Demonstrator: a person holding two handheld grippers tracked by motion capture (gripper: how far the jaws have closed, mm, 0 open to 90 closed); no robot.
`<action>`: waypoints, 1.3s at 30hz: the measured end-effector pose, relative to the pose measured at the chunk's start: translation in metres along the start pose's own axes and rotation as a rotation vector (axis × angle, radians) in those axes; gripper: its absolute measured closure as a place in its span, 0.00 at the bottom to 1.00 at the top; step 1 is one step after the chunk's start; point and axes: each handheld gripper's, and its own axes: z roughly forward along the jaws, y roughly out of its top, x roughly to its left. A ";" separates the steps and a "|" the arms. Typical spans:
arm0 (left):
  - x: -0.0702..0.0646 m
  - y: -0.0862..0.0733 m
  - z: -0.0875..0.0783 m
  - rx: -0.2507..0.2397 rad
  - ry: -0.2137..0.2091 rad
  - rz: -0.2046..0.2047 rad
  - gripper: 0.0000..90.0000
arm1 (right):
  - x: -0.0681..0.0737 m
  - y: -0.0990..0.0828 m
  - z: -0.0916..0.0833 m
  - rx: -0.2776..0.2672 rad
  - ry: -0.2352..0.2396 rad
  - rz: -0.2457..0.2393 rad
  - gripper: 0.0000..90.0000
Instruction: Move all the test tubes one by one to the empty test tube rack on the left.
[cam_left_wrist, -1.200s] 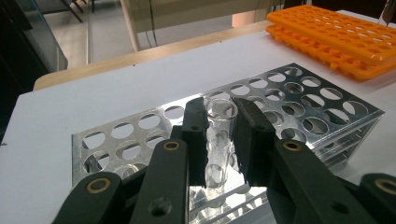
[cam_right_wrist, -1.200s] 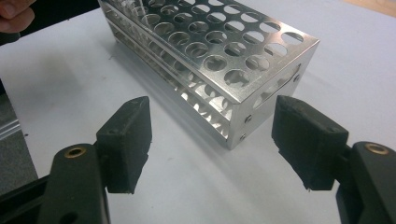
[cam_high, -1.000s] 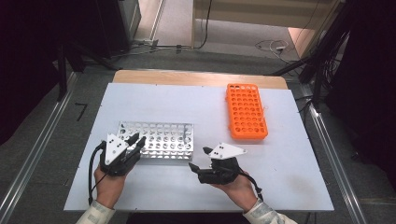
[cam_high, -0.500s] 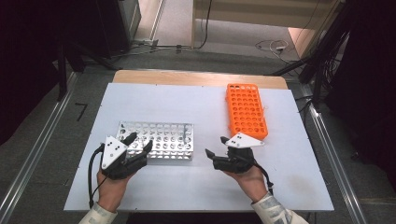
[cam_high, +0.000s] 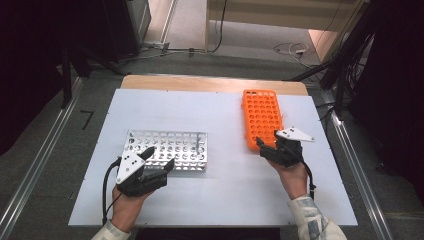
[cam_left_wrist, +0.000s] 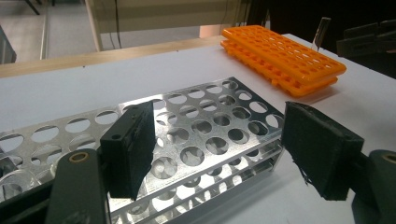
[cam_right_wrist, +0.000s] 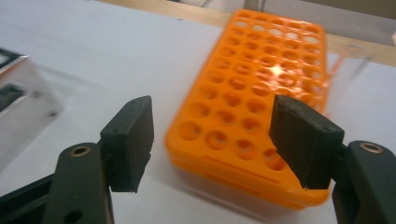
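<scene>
Metal rack (cam_high: 167, 150) lying flat, left of orange rack (cam_high: 262, 119), well apart. Left gripper (cam_high: 160, 159) at metal rack's near right corner, jaws just opened, astride that corner, pads off it. Right gripper (cam_high: 269, 145) at orange rack's near end, jaws spread, holding nothing.

No readable text, label, brand, number or sign appears on anything.
</scene>
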 end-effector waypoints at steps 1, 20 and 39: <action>0.000 0.000 0.000 0.001 0.000 0.002 0.29 | -0.005 0.000 0.002 0.003 -0.021 0.006 0.33; 0.000 -0.002 0.001 0.007 0.008 0.005 0.29 | -0.062 0.000 0.043 0.014 -0.143 0.120 0.59; 0.002 -0.003 0.002 0.014 0.010 0.001 0.29 | -0.067 0.000 0.061 0.028 -0.153 0.121 0.81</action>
